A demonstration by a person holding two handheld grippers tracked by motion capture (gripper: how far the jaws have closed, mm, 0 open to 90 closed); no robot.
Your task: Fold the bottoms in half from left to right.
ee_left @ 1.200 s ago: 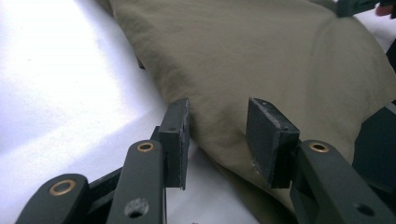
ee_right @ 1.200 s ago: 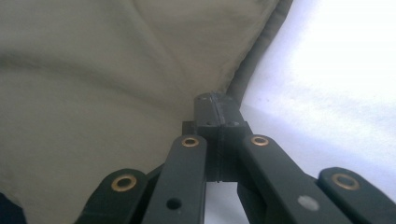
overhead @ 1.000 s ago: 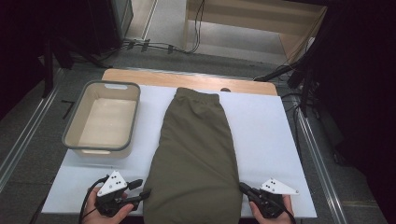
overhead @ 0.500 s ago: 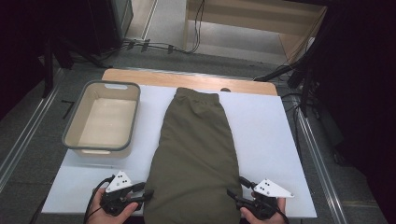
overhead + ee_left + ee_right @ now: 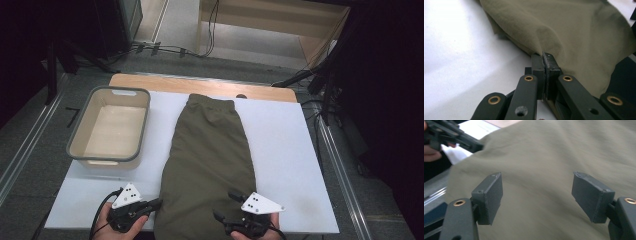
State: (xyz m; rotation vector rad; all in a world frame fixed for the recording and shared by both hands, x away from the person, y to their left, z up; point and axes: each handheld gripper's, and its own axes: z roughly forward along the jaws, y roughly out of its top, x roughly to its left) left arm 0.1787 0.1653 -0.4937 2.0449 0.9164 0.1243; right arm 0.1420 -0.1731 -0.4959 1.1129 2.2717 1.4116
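An olive green garment lies lengthwise down the middle of the white tabletop, waistband at the far end. My left gripper is at its near left edge. In the left gripper view the jaws are pressed together on a pinch of the olive cloth. My right gripper hovers over the garment's near right part. Its jaws have just been opening and stand wide. The cloth lies below and beyond them, and nothing is gripped.
A grey-rimmed beige bin stands empty on the table's left side. A wooden strip runs along the far edge. Cables lie on the floor beyond it. In the right gripper view the left gripper shows at top left.
My right gripper has moved left from the garment's right edge to over the cloth, and its jaws have opened. My left gripper's jaws have closed on the garment's left edge.
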